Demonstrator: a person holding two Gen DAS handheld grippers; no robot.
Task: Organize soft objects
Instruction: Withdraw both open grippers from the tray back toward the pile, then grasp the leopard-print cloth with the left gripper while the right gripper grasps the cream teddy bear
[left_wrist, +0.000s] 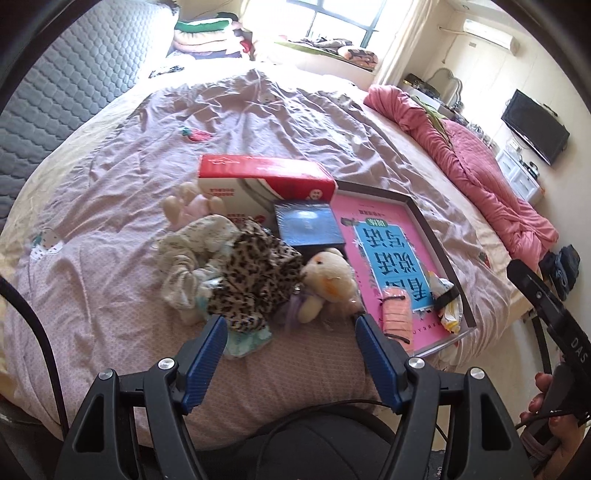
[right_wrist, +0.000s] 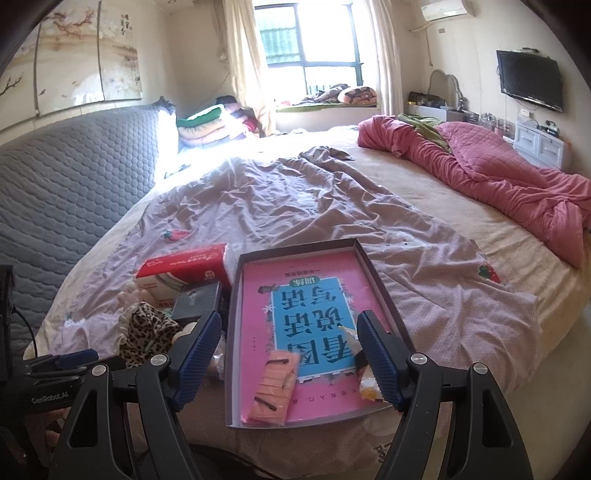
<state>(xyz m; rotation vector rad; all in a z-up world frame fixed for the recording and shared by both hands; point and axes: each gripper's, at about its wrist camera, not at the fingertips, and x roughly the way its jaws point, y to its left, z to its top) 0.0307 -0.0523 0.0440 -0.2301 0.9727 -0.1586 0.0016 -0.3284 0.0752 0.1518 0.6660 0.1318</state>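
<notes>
A pile of soft things lies on the bed: a leopard-print cloth (left_wrist: 255, 269), a pale patterned cloth (left_wrist: 192, 254), a cream plush toy (left_wrist: 328, 280) and a pale plush (left_wrist: 192, 208) behind. My left gripper (left_wrist: 290, 326) is open and empty, just in front of the pile. A shallow grey tray (right_wrist: 384, 291) holds a pink book (right_wrist: 306, 317), a folded pink cloth (right_wrist: 273, 387) and a small white-and-yellow item (right_wrist: 365, 384). My right gripper (right_wrist: 290, 323) is open and empty above the tray's near end. The tray also shows in the left wrist view (left_wrist: 436, 236).
A red-and-white box (left_wrist: 266, 181) and a dark blue box (left_wrist: 308, 225) stand behind the pile. A crumpled pink quilt (right_wrist: 498, 177) lies along the bed's right side. A grey quilted headboard (right_wrist: 74, 177) is at the left. The bed's near edge is just below the grippers.
</notes>
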